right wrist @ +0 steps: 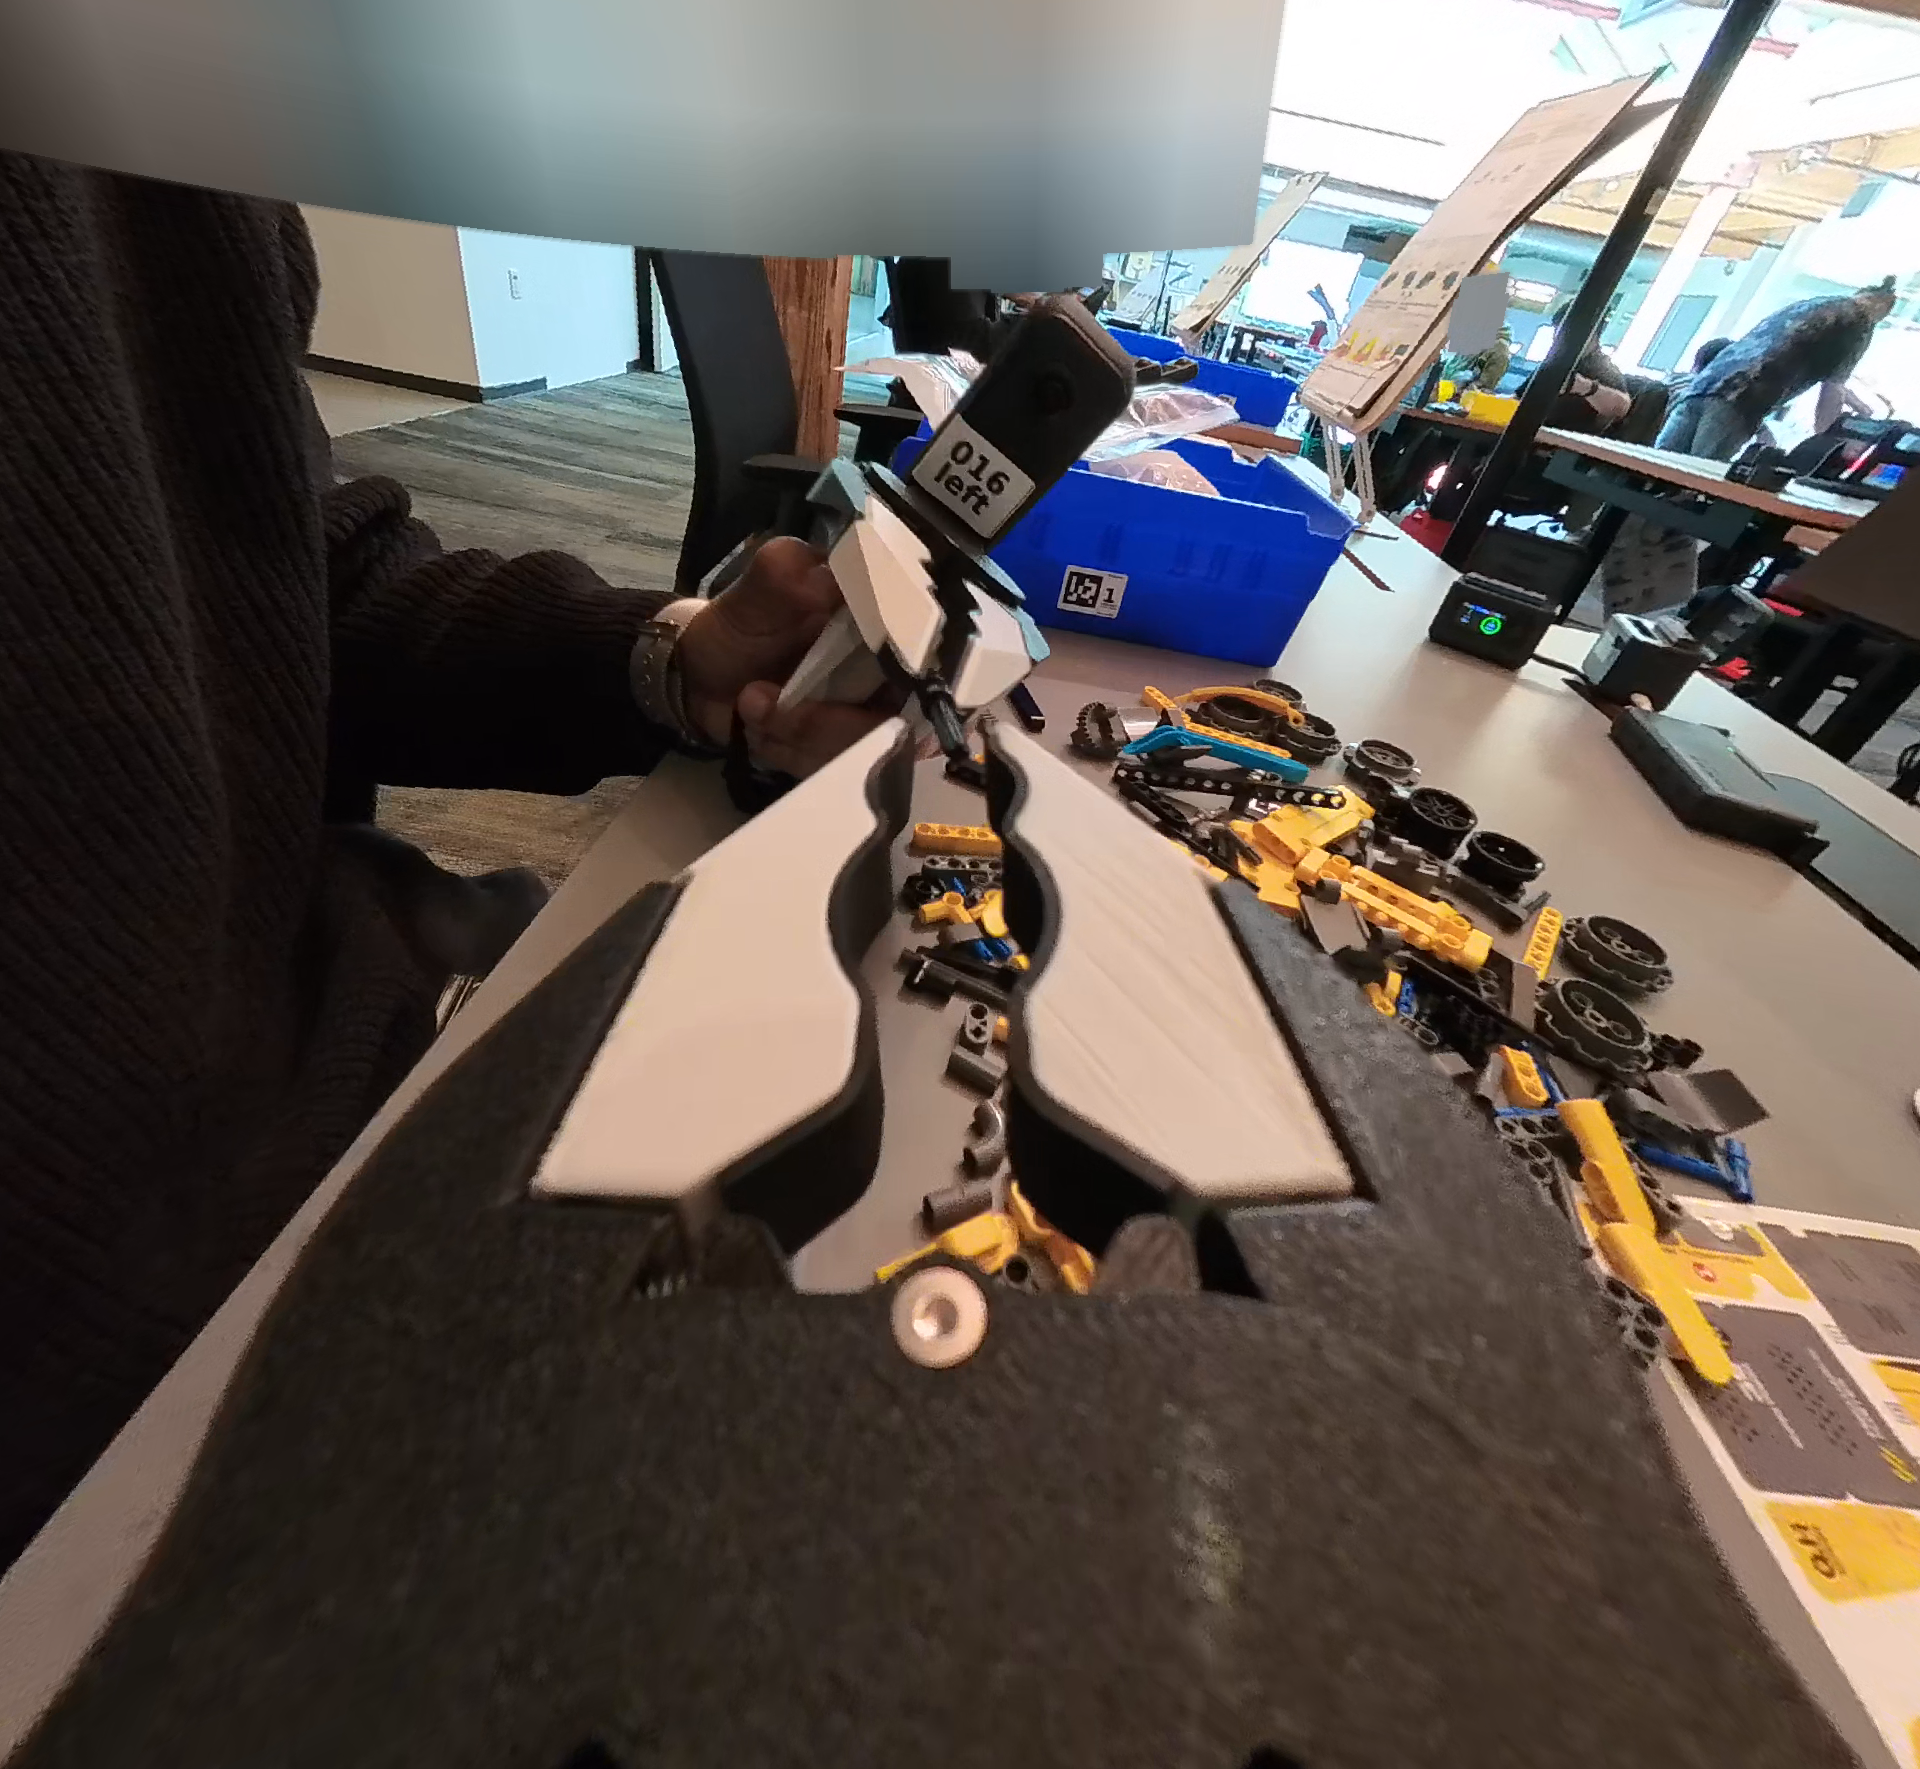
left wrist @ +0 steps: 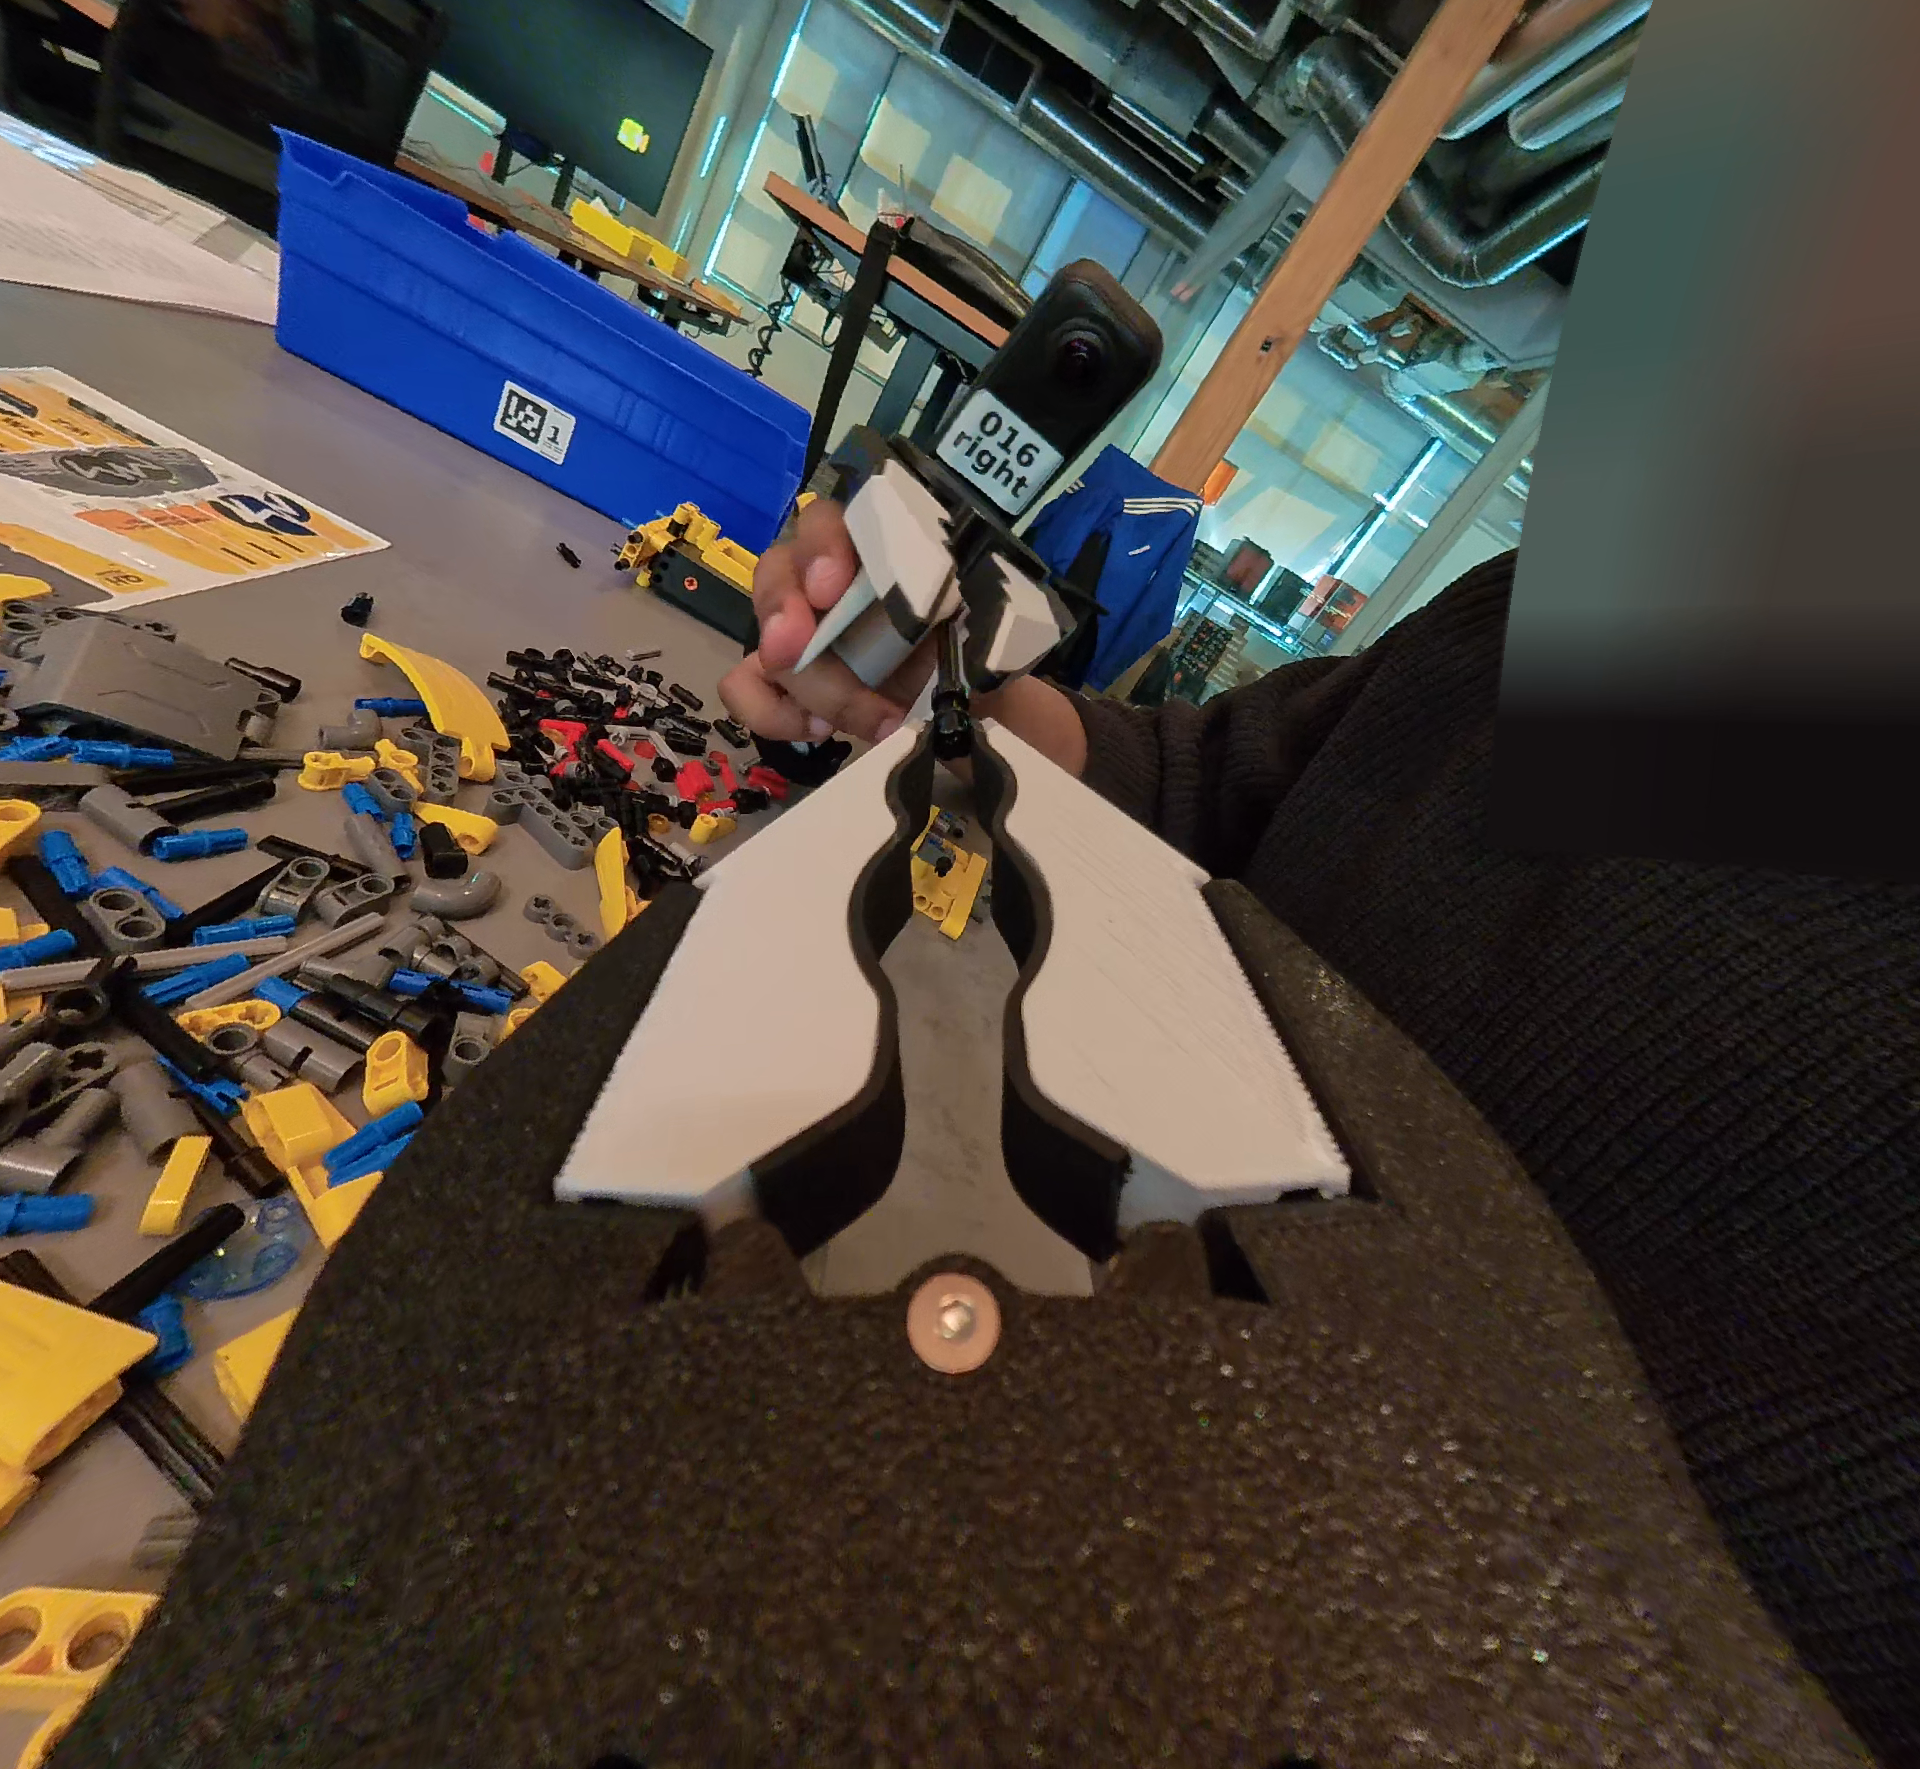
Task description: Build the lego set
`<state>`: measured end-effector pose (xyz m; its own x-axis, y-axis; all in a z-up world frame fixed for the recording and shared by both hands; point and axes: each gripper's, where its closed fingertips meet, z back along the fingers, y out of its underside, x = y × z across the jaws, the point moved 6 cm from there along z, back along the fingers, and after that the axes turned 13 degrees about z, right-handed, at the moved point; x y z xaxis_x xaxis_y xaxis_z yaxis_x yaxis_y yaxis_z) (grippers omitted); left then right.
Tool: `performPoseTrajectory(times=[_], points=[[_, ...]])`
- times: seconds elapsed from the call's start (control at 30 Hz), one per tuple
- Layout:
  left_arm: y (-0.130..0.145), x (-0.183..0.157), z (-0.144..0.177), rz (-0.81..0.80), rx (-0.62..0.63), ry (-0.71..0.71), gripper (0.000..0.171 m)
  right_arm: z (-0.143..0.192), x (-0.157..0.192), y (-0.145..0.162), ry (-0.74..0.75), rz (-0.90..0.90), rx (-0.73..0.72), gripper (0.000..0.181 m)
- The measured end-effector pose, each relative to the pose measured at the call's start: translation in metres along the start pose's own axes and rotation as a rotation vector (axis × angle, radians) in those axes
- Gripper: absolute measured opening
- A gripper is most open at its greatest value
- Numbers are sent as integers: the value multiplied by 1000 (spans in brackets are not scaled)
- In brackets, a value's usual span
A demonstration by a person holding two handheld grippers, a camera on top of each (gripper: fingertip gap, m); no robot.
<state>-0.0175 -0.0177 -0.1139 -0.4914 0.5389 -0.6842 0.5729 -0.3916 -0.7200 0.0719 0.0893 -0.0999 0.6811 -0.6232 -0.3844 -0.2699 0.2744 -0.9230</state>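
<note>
We see a grey table [right wrist: 1558, 763] carrying a blue bin [right wrist: 1164, 556], a printed sheet [left wrist: 135, 493] and a spread of yellow, blue, grey and black building pieces [left wrist: 312, 888]. Above it, the left gripper [left wrist: 951, 737] and right gripper [right wrist: 951, 732] meet tip to tip — each clamped on one end of a short black pin [left wrist: 948, 691], held clear of the table.
</note>
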Motion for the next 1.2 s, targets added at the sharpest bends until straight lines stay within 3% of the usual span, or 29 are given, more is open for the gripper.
performPoseTrajectory(times=[0.1,0.47,1.2], points=[[0,0,0,3,3,0,6,1,0,-1,-2,8,0,6],[4,7,0,118,50,25,5,0,2,3,-46,-23,25,4],[6,16,0,170,66,-29,5,0,2,17,-75,-50,89,4]])
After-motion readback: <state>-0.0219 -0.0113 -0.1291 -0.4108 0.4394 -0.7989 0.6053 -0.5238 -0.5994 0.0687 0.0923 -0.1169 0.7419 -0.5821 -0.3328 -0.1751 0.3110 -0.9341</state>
